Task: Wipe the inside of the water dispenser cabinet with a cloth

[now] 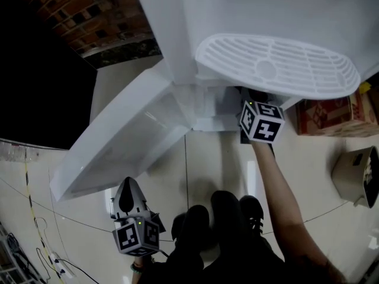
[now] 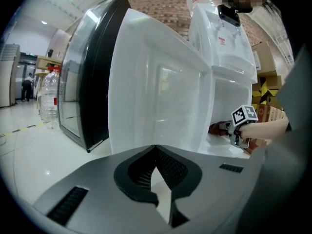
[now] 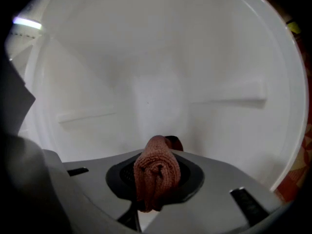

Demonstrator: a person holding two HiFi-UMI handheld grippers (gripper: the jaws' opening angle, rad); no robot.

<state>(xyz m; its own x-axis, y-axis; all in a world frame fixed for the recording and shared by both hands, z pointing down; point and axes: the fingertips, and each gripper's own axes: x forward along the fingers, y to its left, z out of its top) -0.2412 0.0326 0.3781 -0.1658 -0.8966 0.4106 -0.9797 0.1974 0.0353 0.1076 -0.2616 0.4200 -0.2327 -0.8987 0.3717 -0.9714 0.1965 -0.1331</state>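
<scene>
Seen from the head view, the tall white plastic water dispenser [image 1: 237, 16] fills twelve o'clock, and its slatted white oval drip tray [image 1: 278, 64] juts out at one o'clock. Below the tray the cabinet stands open, with its flat white cabinet door [image 1: 118, 141] swung out towards eight o'clock. The right hand-held gripper [image 1: 261, 122] reaches into the opening just under the tray. Only its marker cube and the person's bare forearm [image 1: 284, 194] show there. The left hand-held gripper [image 1: 128, 191] hangs low at seven o'clock, outside the cabinet. Everything stands on a pale glossy tiled floor [image 1: 225, 158]. A red brick wall [image 1: 89, 10] runs at eleven o'clock, a red-printed cardboard box [image 1: 331, 116] sits at three o'clock, and thin cables [image 1: 35, 229] trail at eight.

In the left gripper view, the left hand-held gripper [image 2: 156, 152] has its jaws pressed together at the tips, with nothing between them. Beyond them is the open door [image 2: 161, 91]. A black glass-fronted cabinet [image 2: 83, 82] and a clear water bottle [image 2: 48, 96] stand at nine o'clock.

In the right gripper view, the right hand-held gripper [image 3: 156, 179] is pinching a reddish-brown knitted cloth [image 3: 157, 165], bunched into a roll that pokes out past the jaws. It is inside the cabinet, facing the smooth white back wall [image 3: 156, 57], which carries shallow moulded ledges [image 3: 83, 115]. I cannot tell whether the cloth touches the wall.
</scene>
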